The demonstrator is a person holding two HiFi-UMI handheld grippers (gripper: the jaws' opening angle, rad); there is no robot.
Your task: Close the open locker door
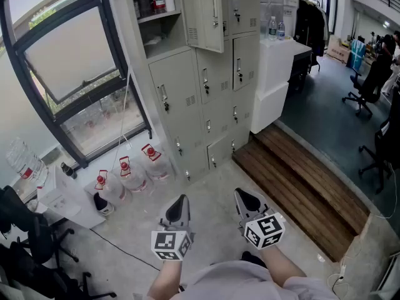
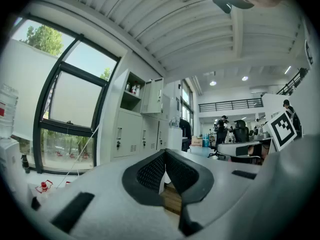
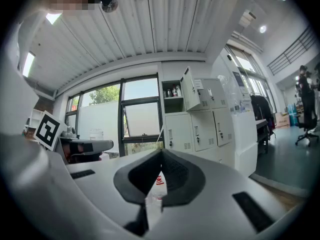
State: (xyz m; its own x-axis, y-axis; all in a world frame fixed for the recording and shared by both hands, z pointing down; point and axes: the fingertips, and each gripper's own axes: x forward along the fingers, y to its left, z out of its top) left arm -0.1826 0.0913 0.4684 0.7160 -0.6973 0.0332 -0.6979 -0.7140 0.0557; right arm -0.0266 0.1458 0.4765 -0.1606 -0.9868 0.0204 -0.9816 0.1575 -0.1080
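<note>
The grey locker bank (image 1: 206,86) stands far ahead, across the floor. Its top-row door (image 1: 206,14) hangs open toward me, and the compartment (image 1: 159,8) beside it holds bottles. In the left gripper view the open door (image 2: 154,96) shows left of centre, and in the right gripper view this door (image 3: 191,90) is swung outward. My left gripper (image 1: 179,206) and right gripper (image 1: 247,200) are low in the head view, side by side and well short of the lockers. Both point level and are shut, tips touching, with nothing between them (image 2: 164,151) (image 3: 161,151).
Three water jugs (image 1: 134,174) with red caps sit on the floor left of the lockers, under a tilted window (image 1: 75,55). A wooden step (image 1: 300,186) runs along the right. A white counter (image 1: 278,74) adjoins the lockers. Office chairs (image 1: 369,86) stand far right.
</note>
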